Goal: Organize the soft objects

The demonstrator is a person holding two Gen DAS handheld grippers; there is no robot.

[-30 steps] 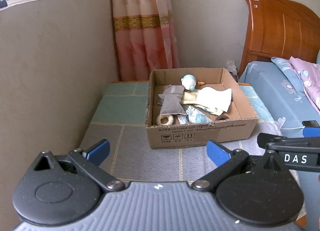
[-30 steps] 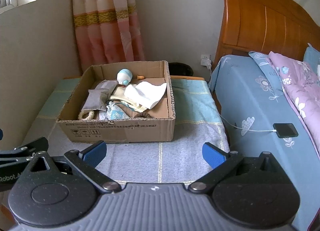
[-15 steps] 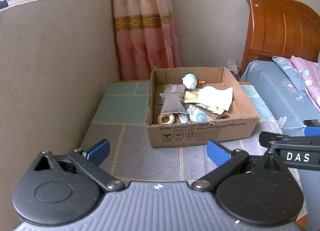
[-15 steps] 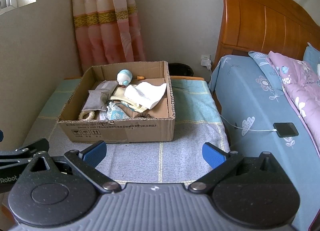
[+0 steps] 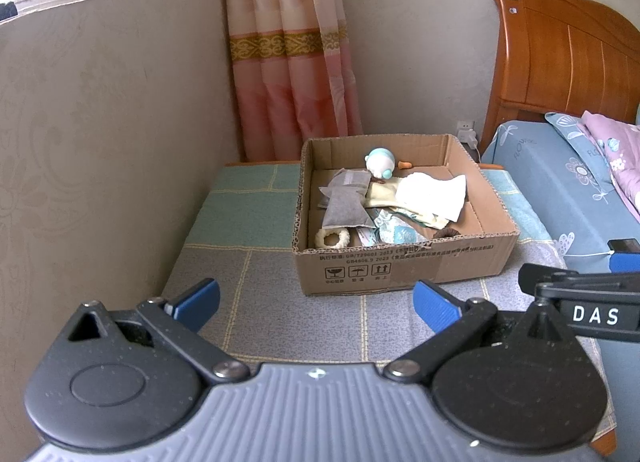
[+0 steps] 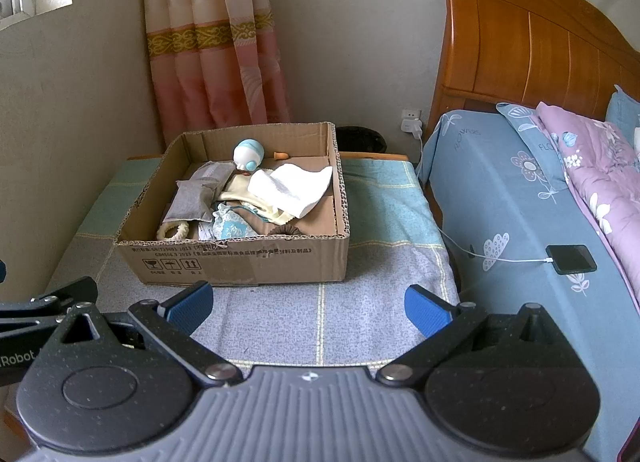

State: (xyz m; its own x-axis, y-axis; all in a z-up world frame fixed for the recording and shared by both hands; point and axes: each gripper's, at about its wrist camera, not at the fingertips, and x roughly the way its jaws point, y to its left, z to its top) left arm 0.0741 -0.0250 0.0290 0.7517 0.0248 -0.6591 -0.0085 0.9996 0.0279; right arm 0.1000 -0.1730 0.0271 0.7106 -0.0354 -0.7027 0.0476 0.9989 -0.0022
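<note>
An open cardboard box stands on a low checked cloth-covered table. In it lie a grey fabric pouch, a white cloth, a round teal-and-white toy, a cream ring and a light blue lacy piece. My left gripper is open and empty, short of the box front. My right gripper is open and empty, also short of the box.
A wall runs along the table's left side, with a pink curtain behind. A bed with blue sheet and wooden headboard stands at the right. A phone on a charging cable lies on the bed.
Both views have shifted only slightly. The box looks a little further off in the left wrist view. Both grippers stay open and empty.
</note>
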